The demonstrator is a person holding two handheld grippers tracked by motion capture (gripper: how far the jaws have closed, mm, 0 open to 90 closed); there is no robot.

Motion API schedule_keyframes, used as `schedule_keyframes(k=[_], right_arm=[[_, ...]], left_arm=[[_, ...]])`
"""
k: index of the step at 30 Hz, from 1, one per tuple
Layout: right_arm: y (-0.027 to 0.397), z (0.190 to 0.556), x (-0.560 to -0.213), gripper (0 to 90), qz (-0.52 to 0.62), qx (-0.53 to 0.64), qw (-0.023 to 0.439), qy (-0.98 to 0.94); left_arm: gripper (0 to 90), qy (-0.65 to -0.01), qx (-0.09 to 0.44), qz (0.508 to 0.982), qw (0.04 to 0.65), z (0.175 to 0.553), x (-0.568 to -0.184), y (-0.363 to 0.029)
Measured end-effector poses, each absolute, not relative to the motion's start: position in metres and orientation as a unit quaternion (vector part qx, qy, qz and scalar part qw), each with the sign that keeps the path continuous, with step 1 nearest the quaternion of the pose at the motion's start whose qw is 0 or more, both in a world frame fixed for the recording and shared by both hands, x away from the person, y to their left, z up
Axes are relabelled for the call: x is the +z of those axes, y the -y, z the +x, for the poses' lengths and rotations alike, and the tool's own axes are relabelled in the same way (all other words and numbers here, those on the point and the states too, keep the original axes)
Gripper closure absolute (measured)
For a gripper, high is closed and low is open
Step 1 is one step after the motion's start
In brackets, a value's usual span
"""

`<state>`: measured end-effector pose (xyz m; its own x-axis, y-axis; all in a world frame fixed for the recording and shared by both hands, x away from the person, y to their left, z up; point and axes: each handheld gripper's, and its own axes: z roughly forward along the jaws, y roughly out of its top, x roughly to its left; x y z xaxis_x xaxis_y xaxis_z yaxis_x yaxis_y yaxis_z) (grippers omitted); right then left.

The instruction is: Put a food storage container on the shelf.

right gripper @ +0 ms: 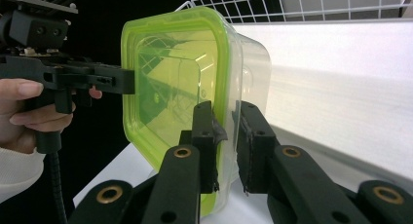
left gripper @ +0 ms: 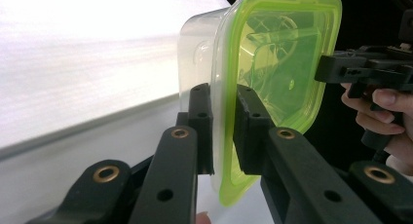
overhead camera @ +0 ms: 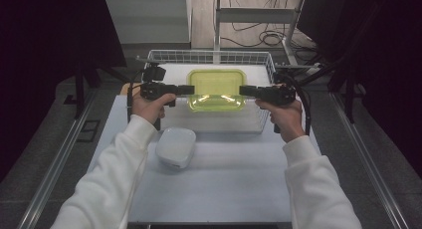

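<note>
Container (overhead camera: 216,89) rim edges clamped by both jaws.

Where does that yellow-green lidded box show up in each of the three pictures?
High view: the box sits top centre, over the wire basket, between the left gripper and right gripper.
Left gripper view: centre to upper right, its rim pinched between the near jaws.
Right gripper view: left of centre, its rim pinched likewise.
Shared landmark: the yellow-green lid, with a gripper at each end.
</note>
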<state>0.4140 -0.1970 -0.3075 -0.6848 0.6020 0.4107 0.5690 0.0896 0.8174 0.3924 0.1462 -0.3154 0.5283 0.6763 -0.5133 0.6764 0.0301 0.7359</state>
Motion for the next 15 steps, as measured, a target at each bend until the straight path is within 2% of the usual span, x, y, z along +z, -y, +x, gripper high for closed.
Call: schedule_keyframes(k=[15], right_arm=[[0.186,0.462,-0.298,78.7,0.411,0.535,0.011,-0.738]], left_arm=[[80.1,-0.489,-0.008,0.701,0.519,0.443,-0.308,-0.156]])
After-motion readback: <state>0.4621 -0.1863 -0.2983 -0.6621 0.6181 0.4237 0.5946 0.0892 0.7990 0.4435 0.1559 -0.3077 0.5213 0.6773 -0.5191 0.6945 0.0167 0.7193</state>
